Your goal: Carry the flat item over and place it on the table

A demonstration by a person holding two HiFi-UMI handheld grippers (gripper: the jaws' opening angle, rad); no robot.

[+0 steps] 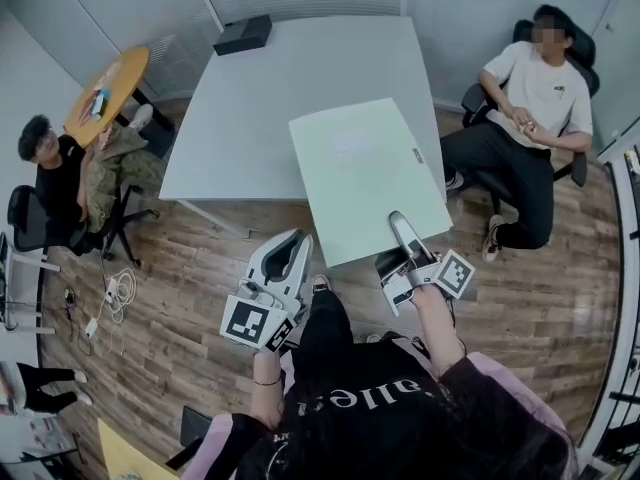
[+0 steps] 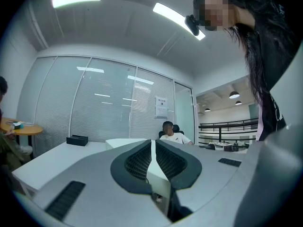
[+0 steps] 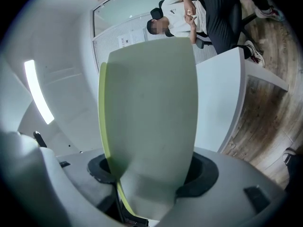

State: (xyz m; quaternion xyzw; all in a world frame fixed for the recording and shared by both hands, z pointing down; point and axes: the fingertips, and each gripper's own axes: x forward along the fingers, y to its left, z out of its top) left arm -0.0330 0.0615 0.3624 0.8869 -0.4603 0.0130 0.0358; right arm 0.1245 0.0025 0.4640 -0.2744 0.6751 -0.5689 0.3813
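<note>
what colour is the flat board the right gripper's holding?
Pale green board, brighter yellow-green along its edge; clearest in the right gripper view.

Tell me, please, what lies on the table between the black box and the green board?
Nothing: the head view shows only bare white table between the black box and the green board.

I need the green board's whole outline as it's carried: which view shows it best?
The head view: the whole green board shows, over the table's near edge, gripped by the right gripper. The right gripper view shows only its face close up; the left gripper view gives no clear sight of it.
</note>
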